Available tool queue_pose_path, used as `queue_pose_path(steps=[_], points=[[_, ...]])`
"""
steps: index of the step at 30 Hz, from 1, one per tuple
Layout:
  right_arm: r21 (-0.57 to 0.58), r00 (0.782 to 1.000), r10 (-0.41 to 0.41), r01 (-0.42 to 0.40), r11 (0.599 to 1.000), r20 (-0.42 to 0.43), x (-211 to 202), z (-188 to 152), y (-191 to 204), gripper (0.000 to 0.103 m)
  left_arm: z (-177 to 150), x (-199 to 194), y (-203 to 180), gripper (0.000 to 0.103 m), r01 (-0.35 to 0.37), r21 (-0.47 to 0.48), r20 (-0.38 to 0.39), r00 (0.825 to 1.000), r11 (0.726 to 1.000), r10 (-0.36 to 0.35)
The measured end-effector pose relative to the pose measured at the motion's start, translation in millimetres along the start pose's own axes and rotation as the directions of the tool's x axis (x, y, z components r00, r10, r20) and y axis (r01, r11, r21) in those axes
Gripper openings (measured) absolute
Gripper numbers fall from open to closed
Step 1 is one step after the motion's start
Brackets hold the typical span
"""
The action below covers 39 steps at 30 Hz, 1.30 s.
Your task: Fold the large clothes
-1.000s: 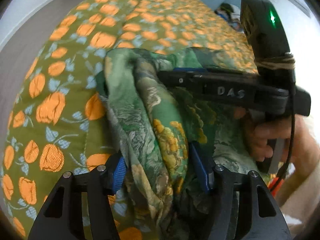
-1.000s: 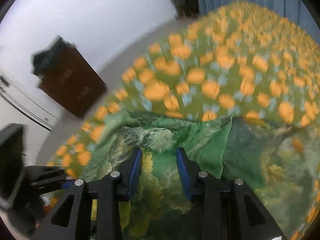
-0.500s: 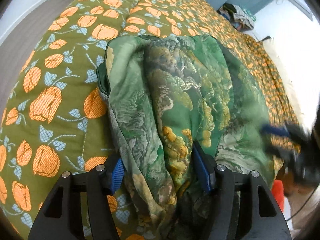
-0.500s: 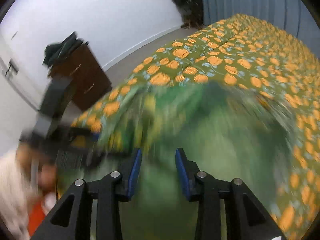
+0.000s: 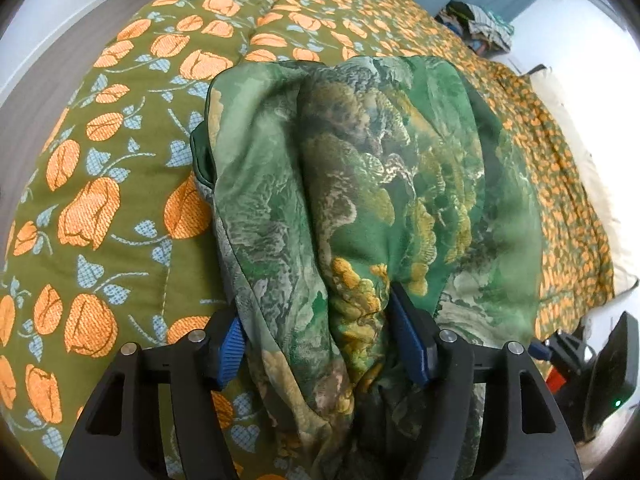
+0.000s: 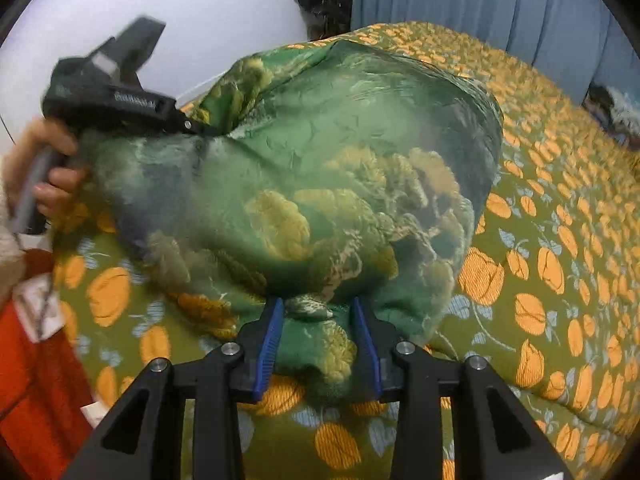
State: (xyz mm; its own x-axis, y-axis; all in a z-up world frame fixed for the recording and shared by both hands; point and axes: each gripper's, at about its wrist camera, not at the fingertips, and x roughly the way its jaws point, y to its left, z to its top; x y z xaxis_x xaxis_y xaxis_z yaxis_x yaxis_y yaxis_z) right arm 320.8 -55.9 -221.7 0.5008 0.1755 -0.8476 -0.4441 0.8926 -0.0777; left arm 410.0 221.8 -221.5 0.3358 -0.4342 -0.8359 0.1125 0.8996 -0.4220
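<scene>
The left gripper [image 5: 320, 336] is clenched on a thick bunch of the green patterned garment [image 5: 360, 168], blue pads pressed into the cloth on both sides, with folds spilling down between the black fingers toward 6 o'clock. From that hold the garment runs up toward 12 o'clock as a humped, creased mass lying on the bedspread [image 5: 100, 160], an olive cover printed with orange tulips and pale blue leaves. At 4 o'clock in the left wrist view, near the frame's edge, the right gripper's body shows with a small green light. The right gripper [image 6: 318, 344] is likewise grasping the garment [image 6: 320, 180], its blue pads closed on a gathered edge of the fabric, which billows up and away toward 12 o'clock, somewhat blurred. At 10 o'clock in the right wrist view the left gripper [image 6: 196, 126] bites another part of the same cloth, held by the person's left hand [image 6: 40, 176]. The bedspread [image 6: 540, 260] spreads from 2 to 5 o'clock. Blue curtains [image 6: 500, 4] hang at 1 o'clock behind the bed, a white wall [image 6: 200, 12] stands at 11 o'clock, and something orange-red [image 6: 36, 380] sits at 8 o'clock.
</scene>
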Motion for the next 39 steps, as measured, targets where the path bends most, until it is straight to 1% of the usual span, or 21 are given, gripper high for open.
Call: queue_pose_path(steps=[7, 14, 17, 18, 19, 20, 21, 22, 23, 25, 27, 30, 33, 34, 35, 37, 38, 39], points=[[0.0, 1.0, -0.016, 0.016, 1.0, 0.0, 2.0, 2.6, 0.3, 0.037, -1.1, 2.0, -1.6, 0.069, -0.011, -0.01, 0.001, 1.0, 1.0, 0.011], [0.004, 0.999, -0.034, 0.034, 0.999, -0.001, -6.9, -1.1, 12.3, 0.037, -1.3, 1.0, -6.1, 0.069, -0.032, -0.012, 0.0, 0.999, 0.999, 0.032], [-0.009, 0.998, -0.059, 0.059, 0.998, 0.003, -17.1, 0.7, 16.2, 0.038, 0.0, 0.1, -6.4, 0.07, -0.039, -0.014, -0.001, 0.999, 0.999, 0.039], [-0.01, 0.998, -0.063, 0.063, 0.998, 0.005, -21.1, 1.1, 17.5, 0.04, 0.7, -0.5, -7.1, 0.071, -0.042, -0.015, 0.0, 0.999, 0.999, 0.042], [-0.006, 0.998, -0.064, 0.064, 0.998, 0.008, -26.7, 2.1, 17.7, 0.045, 0.7, -2.2, -7.7, 0.073, -0.047, -0.016, 0.004, 0.999, 0.999, 0.047], [0.002, 0.998, -0.061, 0.061, 0.998, 0.013, -34.7, 3.1, 17.7, 0.055, 1.0, -3.9, -8.1, 0.083, -0.059, -0.019, 0.011, 0.998, 0.998, 0.059], [0.02, 0.998, -0.054, 0.054, 0.998, 0.024, -46.4, 4.4, 15.9, 0.061, 0.7, -6.8, -8.4, 0.089, -0.069, -0.024, 0.022, 0.997, 0.997, 0.069], [0.039, 0.998, -0.044, 0.042, 0.998, 0.038, -56.7, 4.9, 12.7, 0.073, 0.2, -11.4, -7.6, 0.096, -0.067, -0.031, 0.038, 0.997, 0.997, 0.068], [0.058, 0.998, -0.034, 0.031, 0.998, 0.055, -67.4, 4.6, 8.7, 0.078, -0.9, -17.0, -6.5, 0.097, -0.046, -0.037, 0.054, 0.997, 0.998, 0.048], [0.093, 0.996, -0.018, 0.01, 0.996, 0.085, -87.3, 1.8, -2.8, 0.078, -2.5, -29.7, -4.1, 0.096, 0.01, -0.047, 0.066, 0.998, 0.999, -0.006], [0.137, 0.995, -0.004, -0.011, 0.991, 0.105, -103.8, -3.3, -18.6, 0.079, -4.3, -46.9, -1.1, 0.096, 0.055, -0.045, 0.09, 0.995, 0.997, -0.051], [0.196, 0.993, 0.007, -0.029, 0.98, 0.114, -116.1, -11.8, -42.9, 0.079, -5.2, -66.2, 3.6, 0.096, 0.123, -0.041, 0.106, 0.987, 0.992, -0.118], [0.269, 0.992, 0.033, -0.065, 0.961, 0.12, -115.2, -21.1, -67.2, 0.079, 0.3, -67.0, 8.8, 0.096, 0.202, -0.072, 0.088, 0.977, 0.977, -0.195], [0.292, 0.993, 0.038, -0.07, 0.954, 0.114, -112.3, -21.7, -73.2, 0.079, 0.7, -62.4, 7.6, 0.096, 0.215, -0.078, 0.073, 0.975, 0.974, -0.209], [0.321, 0.993, 0.048, -0.081, 0.944, 0.109, -109.0, -21.9, -80.3, 0.079, 2.3, -54.7, 6.3, 0.096, 0.207, -0.072, 0.047, 0.978, 0.976, -0.204], [0.371, 0.988, 0.094, -0.134, 0.919, 0.125, -105.7, -21.1, -90.2, 0.079, 4.5, -37.6, 7.6, 0.096, 0.154, -0.052, 0.018, 0.988, 0.987, -0.154], [0.397, 0.982, 0.125, -0.171, 0.902, 0.14, -102.1, -19.5, -94.5, 0.079, 3.5, -31.2, 8.2, 0.096, 0.15, -0.068, 0.012, 0.989, 0.986, -0.149], [0.411, 0.979, 0.144, -0.193, 0.891, 0.147, -99.4, -18.2, -96.6, 0.079, 4.8, -25.8, 11.1, 0.096, 0.171, -0.095, 0.004, 0.985, 0.981, -0.172]])
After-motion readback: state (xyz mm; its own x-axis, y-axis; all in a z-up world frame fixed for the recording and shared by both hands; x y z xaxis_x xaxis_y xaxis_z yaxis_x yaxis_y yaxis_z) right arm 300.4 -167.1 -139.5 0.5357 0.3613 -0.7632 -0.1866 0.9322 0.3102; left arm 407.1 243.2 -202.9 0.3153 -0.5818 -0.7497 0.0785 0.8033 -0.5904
